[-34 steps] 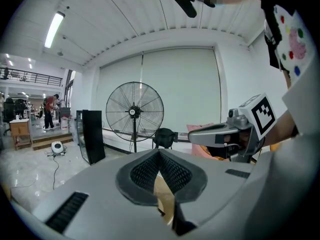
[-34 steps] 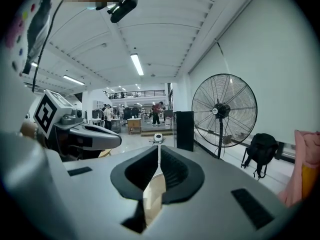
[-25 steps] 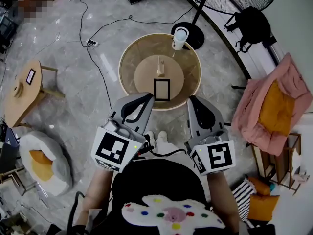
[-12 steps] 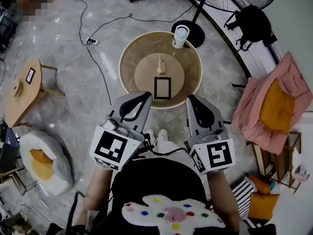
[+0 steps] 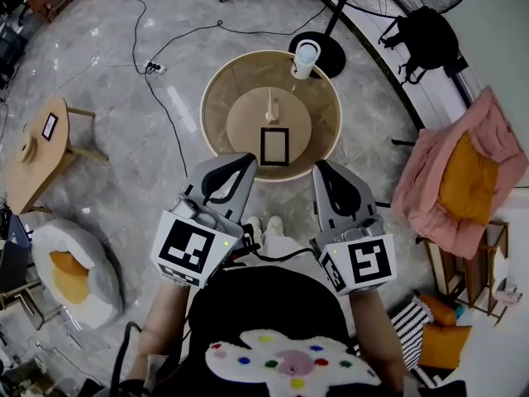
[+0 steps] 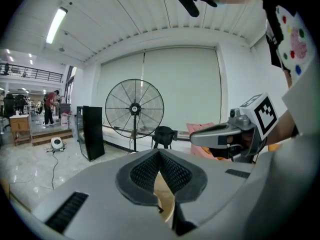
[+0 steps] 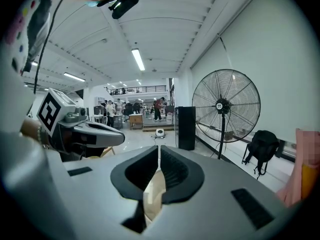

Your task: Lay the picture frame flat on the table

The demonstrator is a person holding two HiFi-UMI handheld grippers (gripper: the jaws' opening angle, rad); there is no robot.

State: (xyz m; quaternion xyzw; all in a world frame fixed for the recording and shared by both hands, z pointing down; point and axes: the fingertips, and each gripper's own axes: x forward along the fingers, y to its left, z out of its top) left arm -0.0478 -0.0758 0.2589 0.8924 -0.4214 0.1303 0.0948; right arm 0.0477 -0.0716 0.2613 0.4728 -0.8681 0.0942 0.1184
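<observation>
Wooden round table (image 5: 321, 110), grey marble floor (image 5: 116, 168)

One picture frame (image 5: 274, 145), one cup (image 5: 305, 59), one round table (image 5: 216, 106), one left claw (image 5: 247, 160) plus one right claw (image 5: 319, 165)

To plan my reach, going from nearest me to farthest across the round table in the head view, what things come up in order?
picture frame → small wooden piece → white cup

The table (image 5: 217, 98) looks like matt pale wood, the floor (image 5: 124, 164) like glossy grey stone, and the left gripper (image 5: 244, 163) and the right gripper (image 5: 323, 169) have smooth matt grey plastic shells.
</observation>
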